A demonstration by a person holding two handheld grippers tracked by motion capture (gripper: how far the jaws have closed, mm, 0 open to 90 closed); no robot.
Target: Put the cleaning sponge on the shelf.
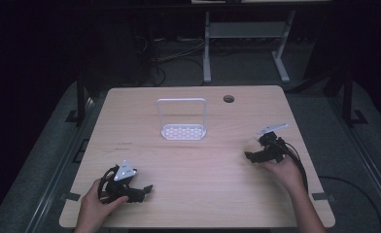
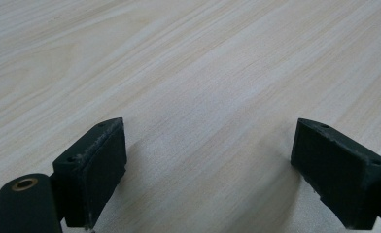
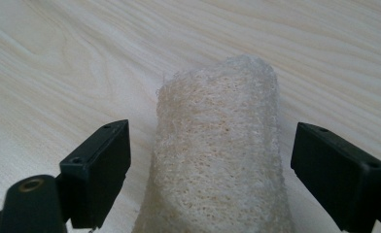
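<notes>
- Loofah sponge [image 3: 217,155]: pale, fibrous, netted cylinder lying on the wooden surface [image 1: 198,160], seen in the right gripper view between the two black jaws, its length running away from the camera; a gap shows on each side, so neither jaw touches it. In the high view it is a small pale patch [image 1: 253,141] just beside the right gripper, on the right half of the surface.
- Left gripper [image 1: 139,190]: held in the person's left hand [image 1: 97,204] at the near left corner of the surface, grey three-cornered plate on top. In the left gripper view [image 2: 205,170] its jaws stand wide apart with bare light wood grain between them.
- Right gripper [image 1: 254,154]: held in the person's right hand [image 1: 283,171] at the near right of the surface, a cable trailing back over the wrist. In the right gripper view [image 3: 210,170] the jaws are spread open around the sponge, gripping nothing.
- White rack [image 1: 182,121]: a perforated base with an upright wire-like frame, standing near the middle of the surface toward the far edge, well apart from both grippers.
- Round cable hole [image 1: 228,99]: in the surface near the far edge, right of the rack.
- White desk frame [image 1: 247,39]: on the dark floor beyond the surface.
</notes>
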